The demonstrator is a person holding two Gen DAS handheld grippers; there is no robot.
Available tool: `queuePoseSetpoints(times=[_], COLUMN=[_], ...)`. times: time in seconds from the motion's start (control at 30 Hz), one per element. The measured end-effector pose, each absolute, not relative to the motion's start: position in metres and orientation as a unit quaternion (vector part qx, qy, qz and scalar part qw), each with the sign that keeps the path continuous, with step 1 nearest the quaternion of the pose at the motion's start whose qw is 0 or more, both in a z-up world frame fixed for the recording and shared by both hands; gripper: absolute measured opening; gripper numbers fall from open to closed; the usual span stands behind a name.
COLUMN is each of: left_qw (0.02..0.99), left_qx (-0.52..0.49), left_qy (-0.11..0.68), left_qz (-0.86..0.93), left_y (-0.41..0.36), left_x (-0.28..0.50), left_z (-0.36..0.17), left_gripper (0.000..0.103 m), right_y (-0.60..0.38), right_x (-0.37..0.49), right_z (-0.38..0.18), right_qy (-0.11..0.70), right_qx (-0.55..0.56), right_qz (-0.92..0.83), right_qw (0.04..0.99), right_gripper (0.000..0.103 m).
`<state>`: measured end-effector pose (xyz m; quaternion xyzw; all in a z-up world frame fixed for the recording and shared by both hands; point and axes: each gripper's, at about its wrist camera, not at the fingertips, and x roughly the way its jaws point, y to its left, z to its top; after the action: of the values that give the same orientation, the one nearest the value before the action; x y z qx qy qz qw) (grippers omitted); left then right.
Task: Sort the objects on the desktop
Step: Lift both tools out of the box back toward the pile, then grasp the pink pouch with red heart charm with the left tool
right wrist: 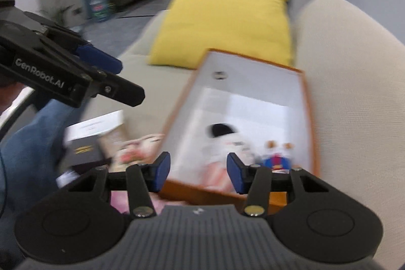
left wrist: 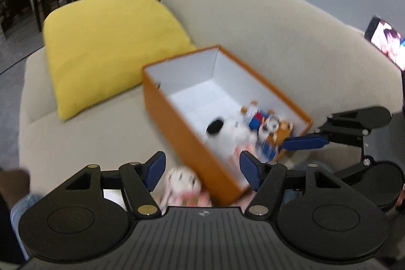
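Observation:
An orange box [left wrist: 177, 123] with a white inside sits on a beige sofa; it also shows in the right wrist view [right wrist: 177, 115]. Inside lie a white plush with a black ear [left wrist: 227, 130] and small figures [left wrist: 268, 123], the figures also in the right wrist view [right wrist: 277, 156]. A pink-and-white plush toy [left wrist: 182, 184] lies outside the box, by its near left corner. My left gripper [left wrist: 202, 168] is open and empty above that corner. My right gripper [right wrist: 198, 171] is open and empty over the box's near end. Both views are blurred.
A yellow cushion [left wrist: 106, 47] leans on the sofa back [left wrist: 278, 37] behind the box. A dark box with a white card [right wrist: 88, 141] lies left of the orange box. A phone screen [left wrist: 387, 42] glows at the far right. A dining area lies beyond.

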<state>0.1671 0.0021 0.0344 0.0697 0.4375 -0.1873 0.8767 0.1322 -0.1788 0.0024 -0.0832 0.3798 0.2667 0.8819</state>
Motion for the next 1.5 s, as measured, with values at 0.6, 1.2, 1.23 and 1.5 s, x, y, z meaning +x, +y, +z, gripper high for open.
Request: queuePoseSetpoints(times=[0.6, 1.2, 1.23, 1.5], left_qw=[0.848, 0.856, 0.858, 0.869], left_qx=[-0.068, -0.128, -0.131, -0.176], left_qy=[0.51, 0.498, 0.493, 0.463], left_qz=[-0.126, -0.063, -0.059, -0.021], left_y=[0.033, 0.067, 0.069, 0.094], left_x=[0.115, 0.079, 0.076, 0.064], left_z=[-0.042, -0.031, -0.028, -0.018], left_gripper=[0.072, 0.064, 0.063, 0.038], right_y=[-0.114, -0.096, -0.096, -0.075], right_x=[0.119, 0.101, 0.101, 0.114], right_z=[-0.055, -0.045, -0.038, -0.022], right_qy=[0.444, 0.407, 0.409, 0.428], right_qx=[-0.283, -0.402, -0.386, -0.187], right_qz=[0.347, 0.393, 0.397, 0.374], right_qw=[0.776, 0.72, 0.726, 0.801], right_gripper=[0.05, 0.03, 0.03, 0.028])
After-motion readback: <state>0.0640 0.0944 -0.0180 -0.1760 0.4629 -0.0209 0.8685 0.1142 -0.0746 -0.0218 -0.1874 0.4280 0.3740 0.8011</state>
